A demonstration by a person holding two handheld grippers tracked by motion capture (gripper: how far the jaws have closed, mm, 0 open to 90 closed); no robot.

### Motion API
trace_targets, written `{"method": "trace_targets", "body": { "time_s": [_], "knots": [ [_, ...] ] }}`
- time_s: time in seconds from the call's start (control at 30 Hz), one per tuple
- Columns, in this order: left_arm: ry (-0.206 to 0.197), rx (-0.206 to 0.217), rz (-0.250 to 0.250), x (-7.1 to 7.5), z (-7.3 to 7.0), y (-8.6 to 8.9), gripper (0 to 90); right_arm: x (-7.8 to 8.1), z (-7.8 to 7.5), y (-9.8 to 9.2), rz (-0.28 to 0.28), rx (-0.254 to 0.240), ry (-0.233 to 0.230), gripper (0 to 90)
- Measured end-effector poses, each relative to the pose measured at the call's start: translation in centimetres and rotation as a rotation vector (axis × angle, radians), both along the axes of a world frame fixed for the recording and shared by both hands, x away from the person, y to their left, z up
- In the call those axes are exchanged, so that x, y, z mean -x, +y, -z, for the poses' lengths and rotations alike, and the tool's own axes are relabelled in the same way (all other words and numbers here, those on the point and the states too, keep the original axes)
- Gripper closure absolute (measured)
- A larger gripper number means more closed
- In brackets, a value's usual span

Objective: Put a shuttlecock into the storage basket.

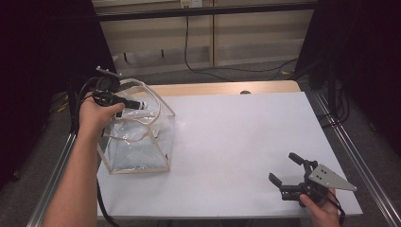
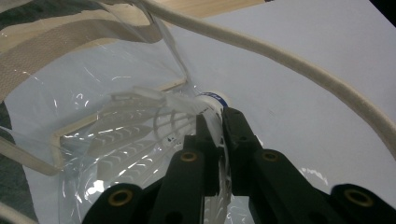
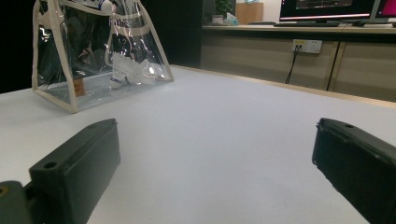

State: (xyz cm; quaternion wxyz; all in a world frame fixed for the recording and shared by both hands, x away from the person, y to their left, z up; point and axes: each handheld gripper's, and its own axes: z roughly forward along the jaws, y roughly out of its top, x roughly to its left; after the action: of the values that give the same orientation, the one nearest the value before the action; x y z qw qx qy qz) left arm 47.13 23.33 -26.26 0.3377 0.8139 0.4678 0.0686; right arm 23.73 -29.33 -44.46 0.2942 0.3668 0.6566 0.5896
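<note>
Clear plastic bag (image 1: 137, 142) surrounds left tool (image 2: 215, 122) gripping shuttlecock (image 2: 140, 126); right tool (image 1: 288, 170) open, well apart, on white table (image 1: 236, 142).

Open table (image 1: 236, 137) beside clear bag (image 1: 142, 146)

High view looks down; right gripper view skims table (image 3: 224, 140); both share bag (image 1: 137, 137).

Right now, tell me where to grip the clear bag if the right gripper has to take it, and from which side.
Probably take the clear bag by its cream handle loop at the top, coming from above on the open-table side. The bag stands upright, its walls are thin, slippery film, and the loop arches free. The left gripper, shut on a shuttlecock, occupies the mouth, so the right gripper, jaws open, should stay clear.
</note>
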Motion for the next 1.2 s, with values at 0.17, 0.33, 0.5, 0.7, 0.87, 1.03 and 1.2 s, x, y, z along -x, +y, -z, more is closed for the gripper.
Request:
{"method": "trace_targets", "body": {
  "time_s": [0.17, 0.33, 0.5, 0.7, 0.87, 1.03, 1.2],
  "knots": [
    [0.002, 0.003, -0.008, 0.1, 0.3, 0.2, 84.8, 0.0, 0.0, 0.0, -0.001, 0.0, -0.001, 0.7],
    [-0.001, 0.009, -0.012, 0.3, 0.2, 0.4, 81.3, 0.0, 0.0, 0.0, -0.001, 0.001, -0.003, 0.7],
    [-0.001, 0.021, -0.014, 0.4, 0.2, 0.4, 79.5, 0.0, 0.0, 0.0, 0.0, 0.002, -0.003, 0.7],
    [-0.004, 0.037, -0.013, 0.6, 0.0, 0.5, 75.3, 0.0, 0.0, 0.1, -0.001, 0.001, -0.002, 0.7],
    [-0.008, 0.065, 0.001, 1.0, -0.3, 0.4, 69.9, 0.0, 0.0, 0.0, 0.0, 0.001, -0.003, 0.7],
    [-0.013, 0.099, 0.017, 1.4, -0.6, 0.3, 60.1, 0.0, 0.0, 0.1, 0.0, 0.0, -0.001, 0.7],
    [-0.008, 0.128, 0.058, 2.1, -0.8, 0.0, 50.3, 0.0, 0.0, 0.1, 0.0, 0.001, -0.003, 0.7]
  ]
}}
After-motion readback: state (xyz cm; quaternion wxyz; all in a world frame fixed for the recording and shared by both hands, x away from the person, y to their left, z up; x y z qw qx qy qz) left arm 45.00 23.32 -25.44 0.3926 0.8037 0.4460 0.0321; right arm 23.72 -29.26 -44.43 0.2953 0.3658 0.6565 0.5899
